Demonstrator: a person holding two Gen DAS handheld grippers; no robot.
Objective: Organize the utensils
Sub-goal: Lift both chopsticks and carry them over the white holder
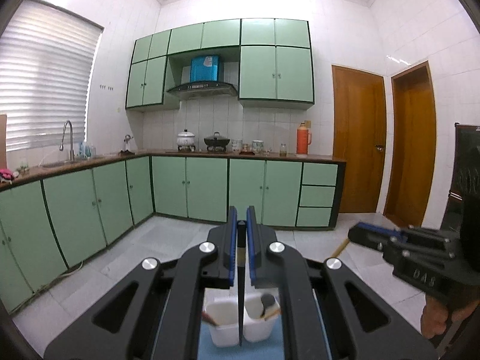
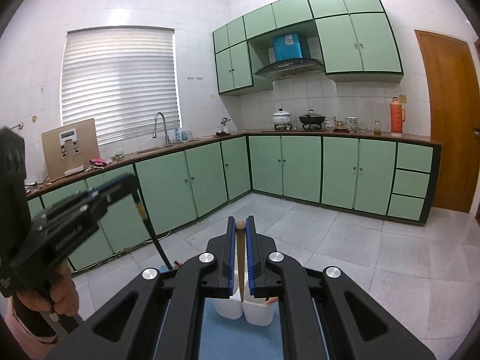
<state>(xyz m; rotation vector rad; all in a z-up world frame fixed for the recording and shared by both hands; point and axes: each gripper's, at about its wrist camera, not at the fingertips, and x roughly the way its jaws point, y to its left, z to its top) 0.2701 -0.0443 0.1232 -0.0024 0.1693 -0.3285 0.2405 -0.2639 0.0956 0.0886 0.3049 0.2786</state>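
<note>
left gripper (image 1: 241, 228) clamping black chopstick (image 1: 240, 306), white holder (image 1: 240, 321) below

Mint-green kitchen, black-and-blue tools, white holders

The cabinets (image 1: 207, 186) are pale green edged in dark green, under a brown bench (image 2: 300, 133) and white wall tiles (image 2: 120, 6). The doors (image 1: 358, 141) are orange-brown wood, the thermos (image 1: 303, 138) orange-red, the box above the hood (image 1: 206, 67) bright blue. Each gripper is black with blue fingers (image 1: 231, 249) and silver bolts. The left gripper (image 1: 241, 234) carries a black chopstick (image 1: 240, 306); the right gripper (image 2: 240, 240) carries a brown wooden chopstick (image 2: 240, 258). The utensil holders (image 1: 237, 324) are white on a blue mat (image 2: 240, 339).
</note>
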